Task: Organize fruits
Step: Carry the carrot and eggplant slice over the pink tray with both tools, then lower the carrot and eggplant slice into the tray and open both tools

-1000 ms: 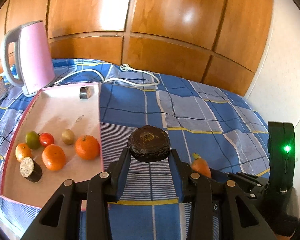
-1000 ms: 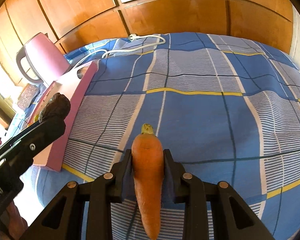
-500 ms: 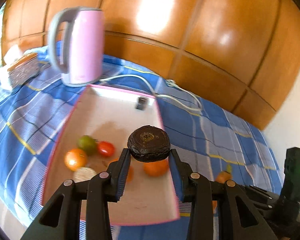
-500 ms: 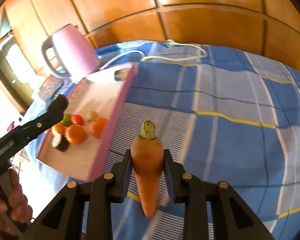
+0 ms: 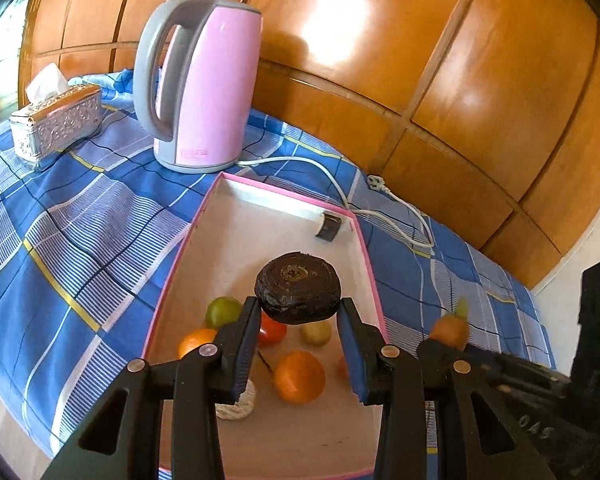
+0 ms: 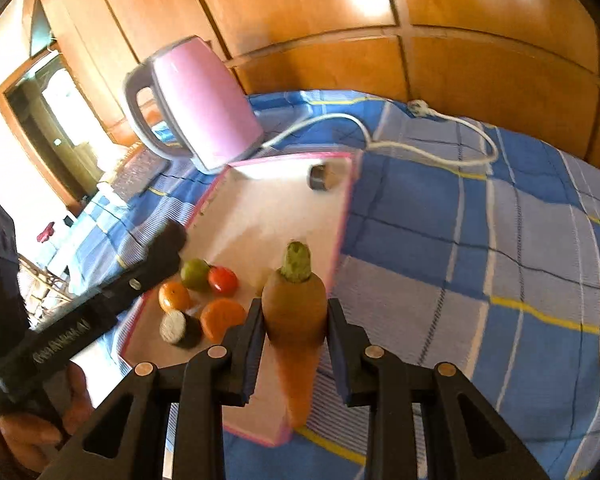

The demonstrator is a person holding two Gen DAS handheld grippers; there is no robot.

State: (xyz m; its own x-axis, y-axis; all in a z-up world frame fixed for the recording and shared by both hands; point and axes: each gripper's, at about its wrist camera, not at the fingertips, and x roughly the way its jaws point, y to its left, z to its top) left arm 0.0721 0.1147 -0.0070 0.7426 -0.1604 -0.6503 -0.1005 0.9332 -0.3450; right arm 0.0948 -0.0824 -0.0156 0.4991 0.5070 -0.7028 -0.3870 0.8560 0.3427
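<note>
My left gripper [image 5: 299,312] is shut on a dark brown round fruit [image 5: 298,287] and holds it above the pink-rimmed tray [image 5: 260,194]. In the tray lie oranges [image 5: 299,376], a green fruit [image 5: 223,311], a red fruit [image 5: 272,330] and a yellowish fruit [image 5: 315,332]. My right gripper [image 6: 294,320] is shut on a carrot [image 6: 294,308], held over the tray's right rim [image 6: 342,216]. The carrot also shows at the right of the left wrist view [image 5: 449,330]. The left gripper shows as a black bar in the right wrist view [image 6: 100,308].
A pink kettle [image 5: 196,80] stands behind the tray, its white cord [image 5: 400,204] trailing right over the blue checked cloth [image 5: 60,232]. A silver tissue box [image 5: 56,120] sits far left. A small dark cylinder [image 5: 329,227] lies in the tray's far corner. Wooden panels stand behind.
Both grippers have moved left and forward, with the fruit and carrot still held. The left one is now over the tray's middle; the right one has reached the tray's right rim.
</note>
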